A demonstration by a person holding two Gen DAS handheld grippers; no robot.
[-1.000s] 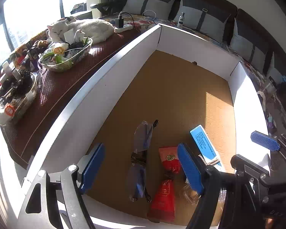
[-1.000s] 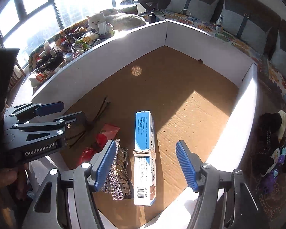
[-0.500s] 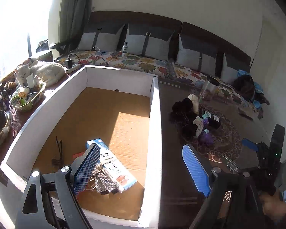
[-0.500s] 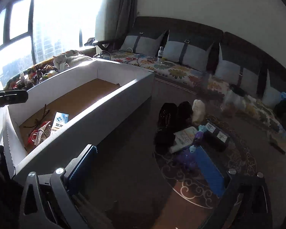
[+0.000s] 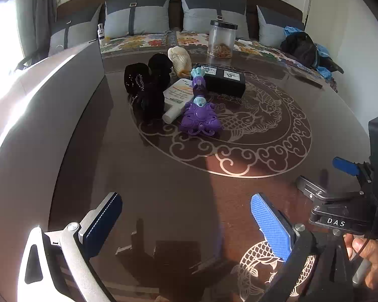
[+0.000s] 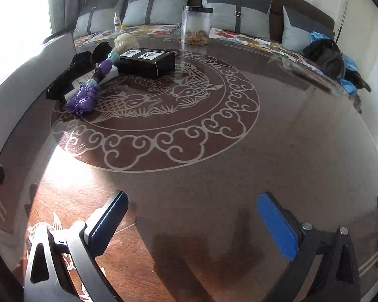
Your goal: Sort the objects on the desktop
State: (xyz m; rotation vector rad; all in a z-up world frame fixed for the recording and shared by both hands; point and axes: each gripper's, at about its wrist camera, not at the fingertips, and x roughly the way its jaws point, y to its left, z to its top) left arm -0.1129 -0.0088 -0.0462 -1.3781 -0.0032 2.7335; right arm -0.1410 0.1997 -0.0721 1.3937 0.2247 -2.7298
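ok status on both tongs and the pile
Left tongs open, empty. Right tongs open, empty. Pile with purple toy and black box untouched on table. Path clear.

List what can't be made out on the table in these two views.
- White tube: label too small to read; the purple toy covers one side, left view.
- Black box: sticker print too small, right view.
- Cardboard bin: inside hidden by its own wall, both views.
- Jar: contents blurred.

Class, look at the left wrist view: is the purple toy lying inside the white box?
No, the purple toy lies on the dark table, outside the white box.
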